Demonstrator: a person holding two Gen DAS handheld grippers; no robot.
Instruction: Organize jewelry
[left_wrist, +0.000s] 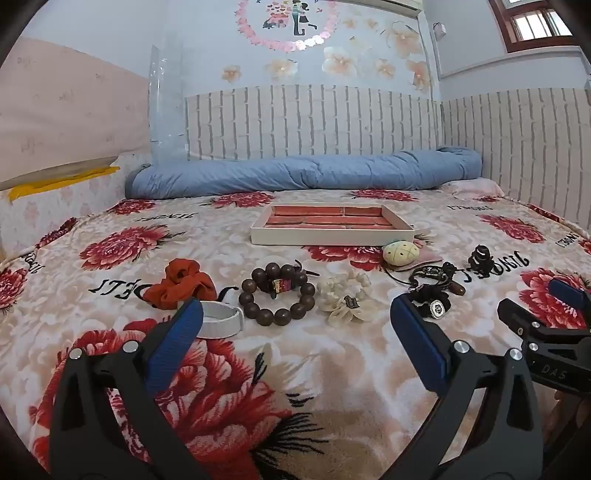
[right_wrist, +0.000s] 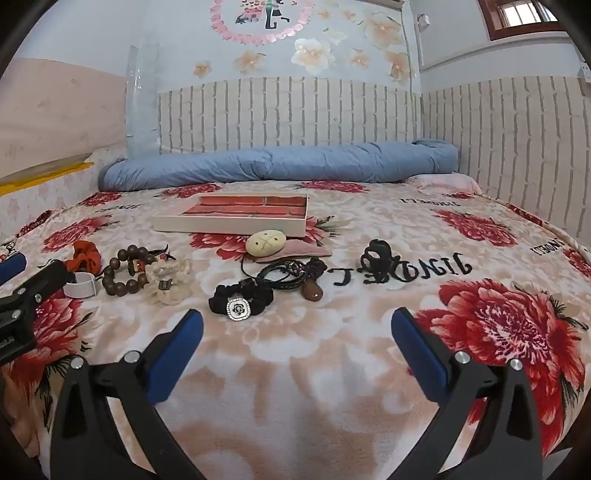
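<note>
A row of pieces lies on the flowered blanket: an orange scrunchie (left_wrist: 179, 282), a white band (left_wrist: 219, 320), a dark wooden bead bracelet (left_wrist: 277, 293), a cream fabric flower (left_wrist: 347, 298), a black scrunchie with a white charm (right_wrist: 240, 299), dark cords with a brown pendant (right_wrist: 291, 277), a black claw clip (right_wrist: 376, 256) and a cream oval piece (right_wrist: 265, 242). Behind them sits a shallow white tray with a red brick-pattern floor (left_wrist: 258, 230). My left gripper (left_wrist: 295, 317) stands open just short of the bracelet. My right gripper (right_wrist: 297, 321) is open above bare blanket, empty.
A rolled blue quilt (left_wrist: 306, 171) lies along the brick-pattern wall behind the tray. A pink pouch (right_wrist: 299, 249) rests under the cream oval piece. The right gripper's finger (left_wrist: 565, 293) shows at the left wrist view's right edge. Bare blanket lies nearest me.
</note>
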